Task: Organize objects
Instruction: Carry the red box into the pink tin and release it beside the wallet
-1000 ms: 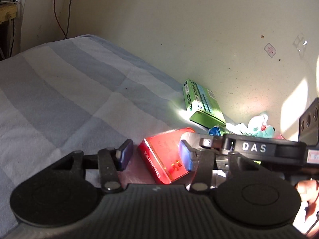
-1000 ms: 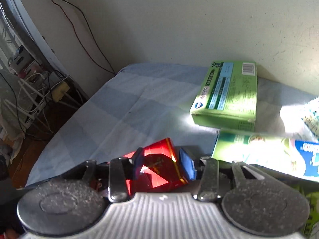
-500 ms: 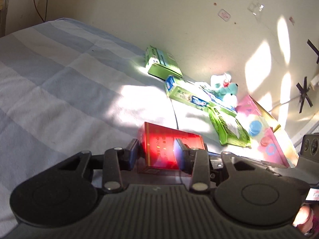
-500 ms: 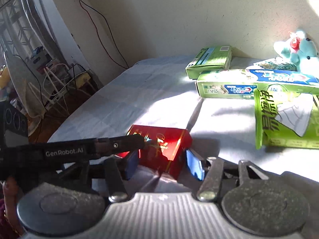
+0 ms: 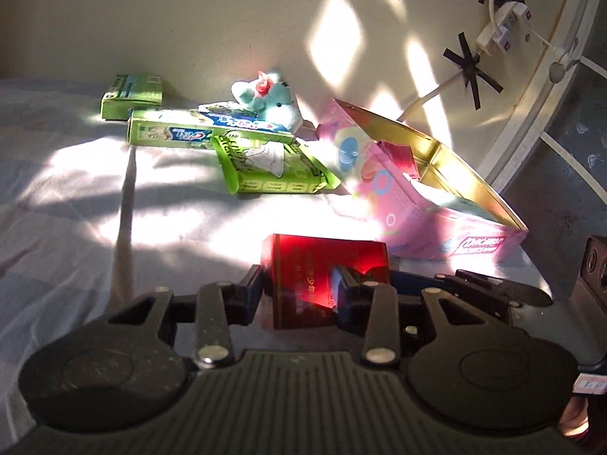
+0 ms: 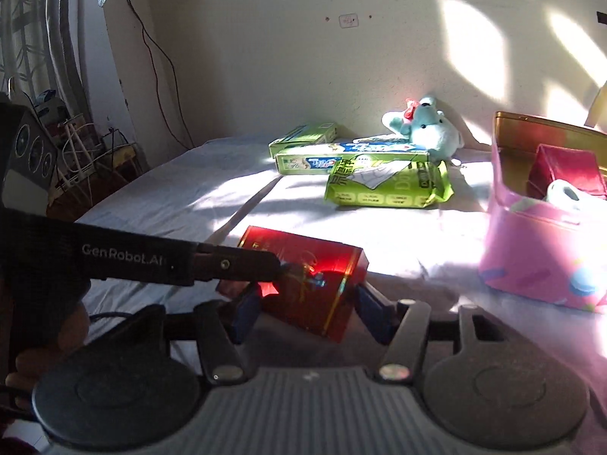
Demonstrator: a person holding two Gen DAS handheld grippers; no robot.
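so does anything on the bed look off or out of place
Mostly the pink box: it sits tipped, its open top leaning sideways, with a red packet and something white poking out. The green tissue pack lies askew across the toothpaste box. The red box sits between the left gripper's fingers, apart from the rest.

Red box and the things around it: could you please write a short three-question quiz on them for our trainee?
1. True or false: the red box already lies inside the pink box.
2. Which toy sits by the wall? A: teal plush. B: toy car. C: wooden doll.
3. Fill in: the tissue pack has a ___ wrapper.
Key: 1 false; 2 A; 3 green.
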